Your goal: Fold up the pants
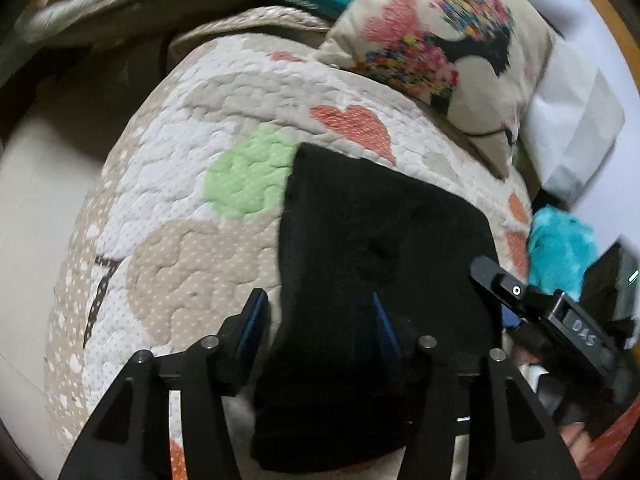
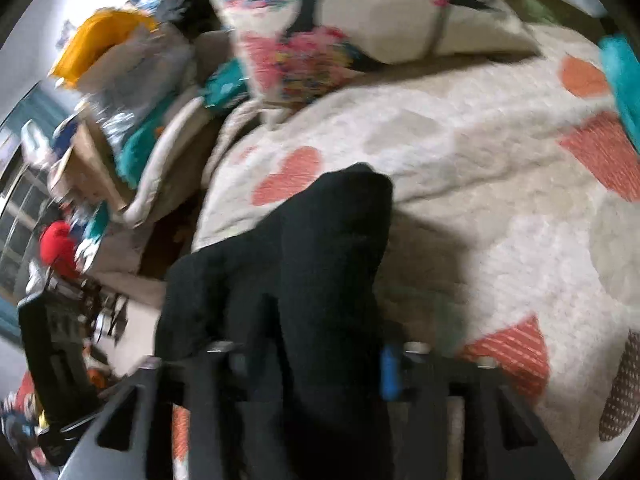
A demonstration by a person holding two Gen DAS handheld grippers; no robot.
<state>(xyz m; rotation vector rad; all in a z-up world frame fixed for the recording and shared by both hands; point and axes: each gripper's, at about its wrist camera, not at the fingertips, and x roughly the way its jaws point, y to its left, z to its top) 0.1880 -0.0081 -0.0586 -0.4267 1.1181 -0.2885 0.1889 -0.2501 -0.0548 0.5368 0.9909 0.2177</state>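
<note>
The black pants (image 1: 376,240) lie as a flat dark slab on a quilted bedspread (image 1: 192,168) with hearts and a green spot. My left gripper (image 1: 320,320) stands open over the pants' near left edge; the cloth runs between its blue-padded fingers without being clamped. My right gripper shows in the left wrist view (image 1: 532,300) at the pants' right edge. In the blurred right wrist view the pants (image 2: 320,248) are bunched up and draped over my right gripper (image 2: 308,360). Its fingers are wide apart, the left one hidden by cloth.
A patterned pillow (image 1: 440,40) lies at the bed's far end, with white bedding (image 1: 572,120) beside it. A teal fluffy item (image 1: 560,248) sits at the right. Piled cloth and boxes (image 2: 100,120) crowd the left side of the bed.
</note>
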